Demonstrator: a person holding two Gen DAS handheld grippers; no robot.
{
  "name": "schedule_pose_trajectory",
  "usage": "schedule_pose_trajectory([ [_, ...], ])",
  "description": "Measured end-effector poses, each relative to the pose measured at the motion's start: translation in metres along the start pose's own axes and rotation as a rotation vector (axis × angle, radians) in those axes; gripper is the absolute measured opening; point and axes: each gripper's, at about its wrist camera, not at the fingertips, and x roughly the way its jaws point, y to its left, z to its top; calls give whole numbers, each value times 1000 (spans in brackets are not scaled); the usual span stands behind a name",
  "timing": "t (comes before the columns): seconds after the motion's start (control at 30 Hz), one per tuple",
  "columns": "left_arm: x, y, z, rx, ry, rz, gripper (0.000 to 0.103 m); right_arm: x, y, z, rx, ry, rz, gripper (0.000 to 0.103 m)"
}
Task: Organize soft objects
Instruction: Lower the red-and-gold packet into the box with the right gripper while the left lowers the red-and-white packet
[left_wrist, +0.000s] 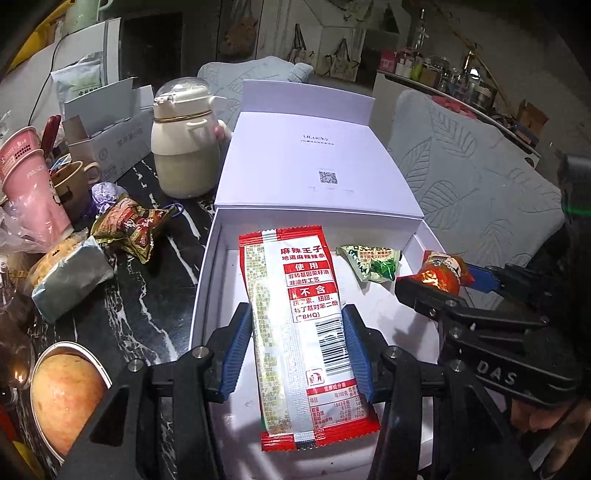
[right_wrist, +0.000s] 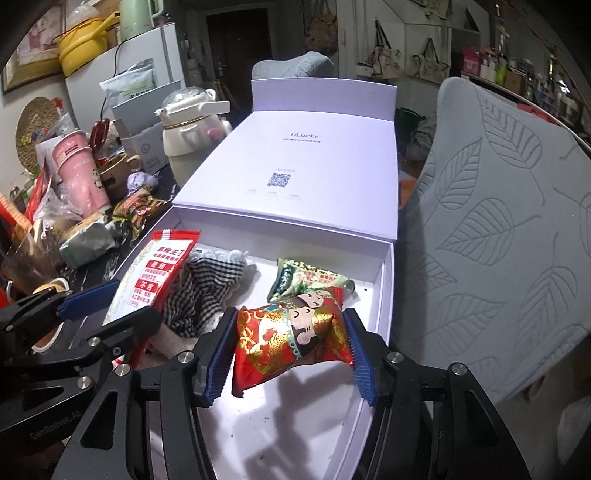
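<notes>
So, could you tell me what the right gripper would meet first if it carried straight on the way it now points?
Probably the white floor of the open box. The right gripper angles down into it with the red-and-gold snack packet between its jaws, and the green packet lies just beyond. Depth is hard to judge, so either could come first.

your landmark is the open box (left_wrist: 207, 280), sitting on the tabletop (left_wrist: 162, 295) with its lid (left_wrist: 317, 162) folded back behind it. in the box, the long snack packet (left_wrist: 295, 325) lies on its left side, between the left tongs (left_wrist: 299, 354). the checked cloth (right_wrist: 199, 291) lies beside that packet. the small leaf-print packet (left_wrist: 373, 264) lies toward the box's back right. the foil packet (right_wrist: 295, 332) sits in front of it, between the right tongs (right_wrist: 291, 354). left of the box stand a jug (left_wrist: 184, 147), cups (left_wrist: 33, 184) and loose packets (left_wrist: 129, 225). right of the box hangs a cushioned chair back (right_wrist: 498, 236).
</notes>
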Motion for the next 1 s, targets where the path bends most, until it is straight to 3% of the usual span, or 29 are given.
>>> schedule_pose_trajectory([
  [0.2,-6,-3,-1,6,24,7,52,-11,2,0,-27,-17,-28,70],
  [0.33,-9,-3,-5,12,42,55,63,-20,0,-1,-25,-22,-37,70],
  [0.67,-28,-6,-4,21,33,84,63,-47,-1,-6,-15,-51,-43,70],
  [1.0,-77,-18,6,50,-58,81,63,-90,7,-5,-27,-123,-42,70],
])
